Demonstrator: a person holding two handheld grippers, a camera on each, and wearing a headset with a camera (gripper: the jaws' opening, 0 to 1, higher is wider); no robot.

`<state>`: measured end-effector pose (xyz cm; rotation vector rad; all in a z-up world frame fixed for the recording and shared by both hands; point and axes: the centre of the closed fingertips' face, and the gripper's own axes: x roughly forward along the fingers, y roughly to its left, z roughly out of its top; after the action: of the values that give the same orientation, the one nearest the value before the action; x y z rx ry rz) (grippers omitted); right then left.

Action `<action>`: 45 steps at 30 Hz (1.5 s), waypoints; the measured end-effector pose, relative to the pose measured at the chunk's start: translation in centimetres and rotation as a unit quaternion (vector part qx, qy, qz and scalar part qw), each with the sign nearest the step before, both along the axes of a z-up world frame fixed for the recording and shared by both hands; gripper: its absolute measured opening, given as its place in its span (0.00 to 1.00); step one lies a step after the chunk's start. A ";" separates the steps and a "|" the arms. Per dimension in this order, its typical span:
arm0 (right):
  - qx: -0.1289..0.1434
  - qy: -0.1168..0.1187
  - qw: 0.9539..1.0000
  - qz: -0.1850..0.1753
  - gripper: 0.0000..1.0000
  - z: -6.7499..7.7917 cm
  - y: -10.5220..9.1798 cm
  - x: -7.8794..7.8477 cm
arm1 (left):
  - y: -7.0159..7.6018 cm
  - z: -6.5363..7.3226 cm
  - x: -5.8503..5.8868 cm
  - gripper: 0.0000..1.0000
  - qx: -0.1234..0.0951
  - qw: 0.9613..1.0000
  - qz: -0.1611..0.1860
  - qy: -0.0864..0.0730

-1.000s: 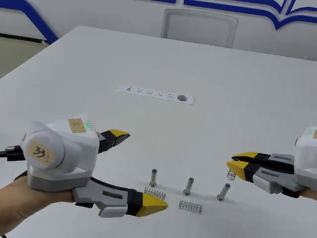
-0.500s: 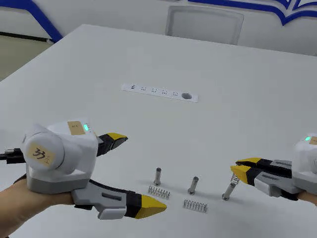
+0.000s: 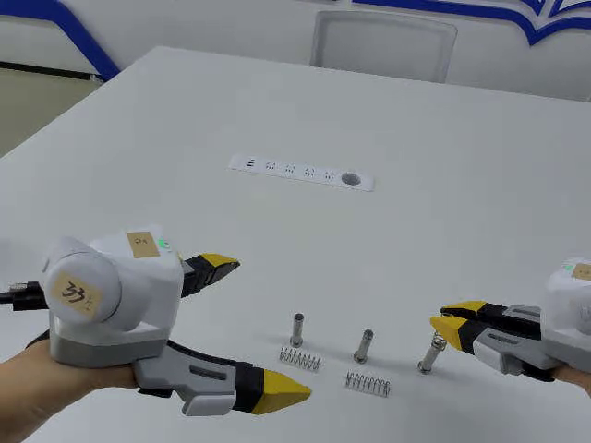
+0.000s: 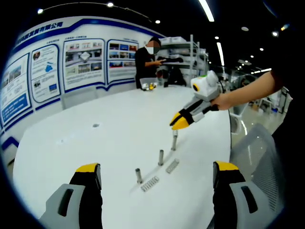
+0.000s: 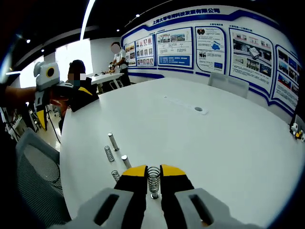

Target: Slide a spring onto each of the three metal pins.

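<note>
Right hand-held gripper (image 5: 153, 171) clenched on upright spring (image 5: 153, 179) | target pin (image 5: 153, 195) at 6 o'clock just beneath, axes aligned, right hand nearer | left hand-held gripper (image 3: 251, 328) released, at 9 o'clock of middle pin (image 3: 363, 345) | two loose springs (image 3: 300, 358) on table (image 3: 416, 212)

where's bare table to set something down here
A wide bare stretch of table lies between the power strip and the pins. More lies beyond the strip toward the chair. Crowded near the front edge: three pins, two loose springs, left gripper and right gripper flanking them.
</note>
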<state>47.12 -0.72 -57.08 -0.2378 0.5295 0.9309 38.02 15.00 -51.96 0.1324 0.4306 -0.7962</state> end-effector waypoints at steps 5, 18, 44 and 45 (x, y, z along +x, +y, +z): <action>0.003 0.003 1.000 -0.003 0.11 -0.3 0.0 0.0 | -0.1 0.1 0.0 0.99 0.001 1.000 -0.001 0.000; 0.005 0.006 1.000 -0.012 0.11 -1.1 -0.2 0.2 | -0.1 -0.1 -0.5 0.98 0.009 1.000 -0.010 0.006; -0.056 0.017 0.998 0.006 0.11 -4.1 -0.5 -0.6 | -0.2 -0.5 -0.6 0.96 0.018 1.000 -0.016 0.013; -0.062 0.017 0.998 0.010 0.11 -4.3 -0.4 -0.7 | -0.2 -0.6 -0.6 0.96 0.019 1.000 -0.017 0.014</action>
<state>46.38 -1.12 -61.39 -0.3393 0.6176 0.9235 37.39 14.81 -52.51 0.1642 0.4703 -0.8241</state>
